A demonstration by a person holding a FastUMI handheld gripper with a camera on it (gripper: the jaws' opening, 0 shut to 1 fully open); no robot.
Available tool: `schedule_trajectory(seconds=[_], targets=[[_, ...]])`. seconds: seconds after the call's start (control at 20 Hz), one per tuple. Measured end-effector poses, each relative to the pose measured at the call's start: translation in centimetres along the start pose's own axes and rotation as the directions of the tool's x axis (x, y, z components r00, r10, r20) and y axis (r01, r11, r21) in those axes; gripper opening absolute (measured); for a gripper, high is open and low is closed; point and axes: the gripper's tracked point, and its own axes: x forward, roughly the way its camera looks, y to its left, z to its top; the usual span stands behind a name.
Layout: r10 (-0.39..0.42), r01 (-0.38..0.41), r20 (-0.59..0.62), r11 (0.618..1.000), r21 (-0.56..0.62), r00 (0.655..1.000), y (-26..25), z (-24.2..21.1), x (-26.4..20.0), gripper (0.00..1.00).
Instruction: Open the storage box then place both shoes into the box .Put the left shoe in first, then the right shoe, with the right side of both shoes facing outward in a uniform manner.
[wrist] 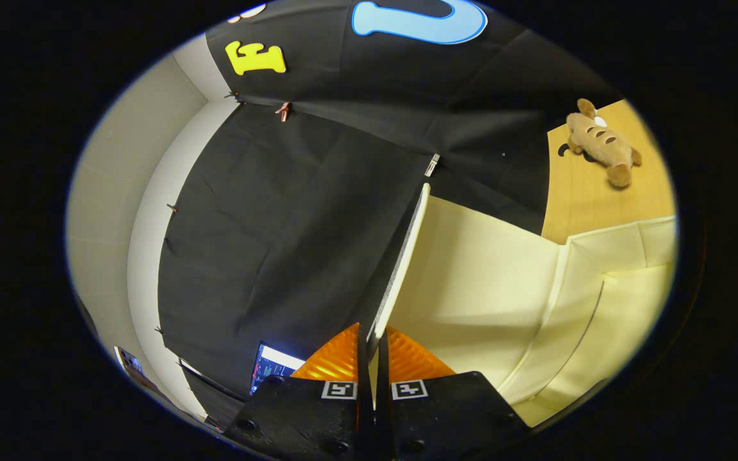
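Observation:
My gripper (pixel 372 349) is shut on the thin edge of the storage box's lid (pixel 401 262), which runs away from the fingers as a pale strip seen edge-on. The lid's cream inner face (pixel 471 275) spreads to the right of the fingers, lifted and tilted. Further right, the cream box body (pixel 606 288) shows its rim and a folded corner. No shoe can be seen from here.
A brown plush toy (pixel 603 142) lies on the wooden tabletop (pixel 590 198) beyond the box. Black cloth wall (pixel 292 224) hangs to the left of the lid. A lit screen (pixel 273 366) sits low beside the left finger.

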Motion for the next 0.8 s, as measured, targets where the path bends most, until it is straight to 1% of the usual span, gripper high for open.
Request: schedule_trajectory(seconds=[0.1, 0.15, 0.2, 0.25, 0.35, 0.45, 0.5, 0.55, 0.65, 0.7, 0.75, 0.8], targets=[[-0.022, 0.022, 0.006, 1.0, -0.015, 1.0, -0.4, -0.3, 1.3, 0.06], [-0.048, 0.049, 0.013, 0.998, -0.033, 0.999, -0.9, -0.4, 1.9, 0.14], [-0.063, 0.064, 0.022, 0.997, -0.046, 0.998, -1.2, -0.2, 2.0, 0.18], [-0.069, 0.071, 0.031, 0.996, -0.053, 0.997, -1.3, 0.1, 2.1, 0.39], [-0.086, 0.089, 0.052, 0.994, -0.066, 0.995, -1.6, 0.8, 1.5, 0.49], [-0.098, 0.104, 0.073, 0.991, -0.079, 0.992, -1.7, 1.8, 0.7, 0.62], [-0.105, 0.113, 0.086, 0.989, -0.093, 0.991, -1.7, 2.1, 0.2, 0.64], [-0.111, 0.122, 0.099, 0.986, -0.112, 0.989, -1.6, 2.6, -0.5, 0.69], [-0.12, 0.138, 0.12, 0.978, -0.155, 0.985, -1.4, 3.1, -2.4, 0.76], [-0.129, 0.151, 0.13, 0.973, -0.175, 0.983, -1.3, 3.3, -3.7, 0.77], [-0.138, 0.164, 0.141, 0.967, -0.197, 0.98, -1.1, 3.5, -4.9, 0.83], [-0.147, 0.18, 0.156, 0.959, -0.22, 0.977, -0.9, 3.8, -6.1, 0.84]])
